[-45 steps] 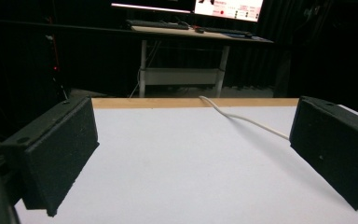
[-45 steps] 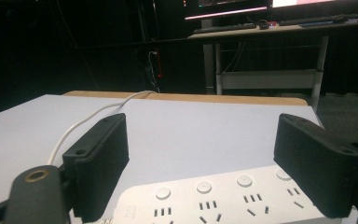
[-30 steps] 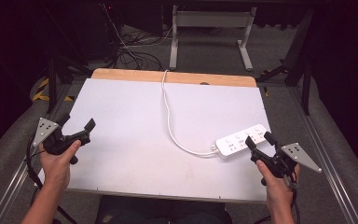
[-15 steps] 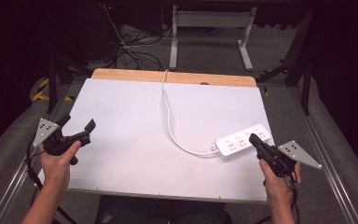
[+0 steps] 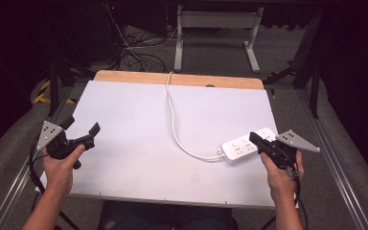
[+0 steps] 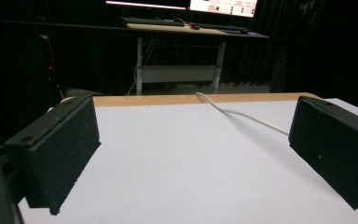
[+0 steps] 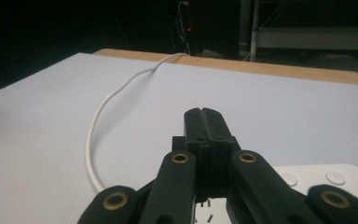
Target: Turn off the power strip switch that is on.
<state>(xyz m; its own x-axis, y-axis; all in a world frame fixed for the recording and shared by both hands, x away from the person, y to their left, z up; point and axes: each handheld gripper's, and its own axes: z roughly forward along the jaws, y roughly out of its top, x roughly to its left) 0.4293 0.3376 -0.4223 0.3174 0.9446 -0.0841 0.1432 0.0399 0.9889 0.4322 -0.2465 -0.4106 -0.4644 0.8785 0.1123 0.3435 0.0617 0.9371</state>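
We have our right gripper [image 5: 253, 137] poised over the near right part of the table [image 5: 124, 110], its jaws pressed together with nothing between them, sitting right above the white power strip [image 5: 243, 146]. In the right gripper view those closed jaws point out across the white surface, with the strip's round buttons [image 7: 334, 177] peeking out just beneath and to the right of them. We judge this to be the approach step: we are lining up on the strip, perhaps to press a switch or to nudge the body, and nothing is gripped yet. The strip itself is a flat white bar with rounded ends, lying at a slant, its far end angled toward the table's right edge. Its white cable [image 5: 173, 112] leaves the left end, curves toward us, then runs away to the far wooden edge [image 5: 124, 76] and drops off behind. Our left gripper [image 5: 82, 131] hovers well apart at the near left, jaws spread wide and empty; in the left gripper view both black pads frame bare tabletop. Next, we reckon, the right gripper needs to come down squarely on its chosen spot, and if a grasp is wanted, the jaws must part first.
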